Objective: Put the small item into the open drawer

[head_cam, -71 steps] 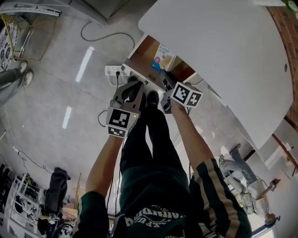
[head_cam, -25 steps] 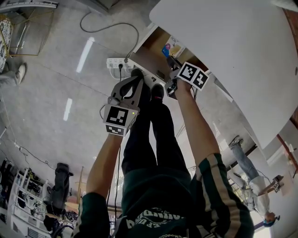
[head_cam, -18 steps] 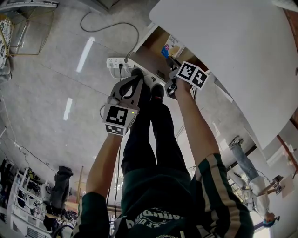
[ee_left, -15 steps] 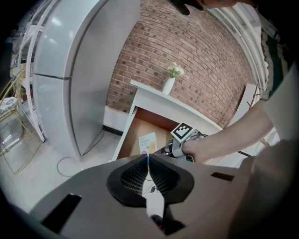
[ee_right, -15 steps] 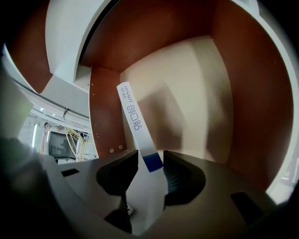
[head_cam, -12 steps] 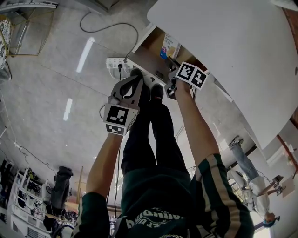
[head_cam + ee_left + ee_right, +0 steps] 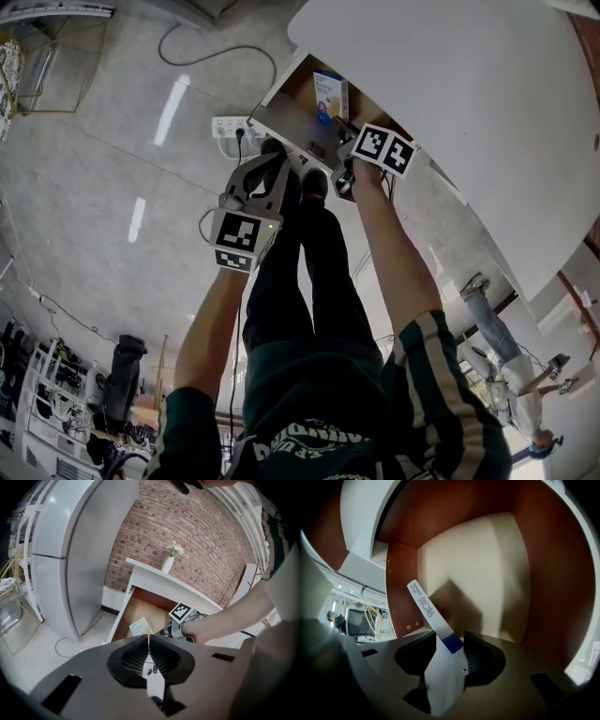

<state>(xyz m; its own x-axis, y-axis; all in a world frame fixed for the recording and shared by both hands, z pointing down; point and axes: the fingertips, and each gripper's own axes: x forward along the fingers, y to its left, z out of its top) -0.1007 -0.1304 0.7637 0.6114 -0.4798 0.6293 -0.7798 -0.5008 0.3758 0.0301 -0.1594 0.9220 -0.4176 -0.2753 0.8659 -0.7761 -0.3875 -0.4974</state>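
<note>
The small item is a flat white box with a blue end. It stands on edge in the open wooden drawer and leans toward the drawer's left wall. My right gripper reaches down into the drawer; its jaws have just been opening and now stand open. The box's blue end lies between them, with a gap at each pad. From the head view, the box shows in the drawer, just beyond the right gripper. My left gripper hangs over the floor before the drawer, shut on nothing.
A white tabletop overhangs the drawer. A power strip with cables lies on the floor to the drawer's left. My own legs and shoes are below the grippers. A fridge and a vase show ahead.
The right gripper went from in front of the drawer into it with the box. Its hold on the box has loosened, and the box now shows further left in the drawer. The left gripper stayed put.
</note>
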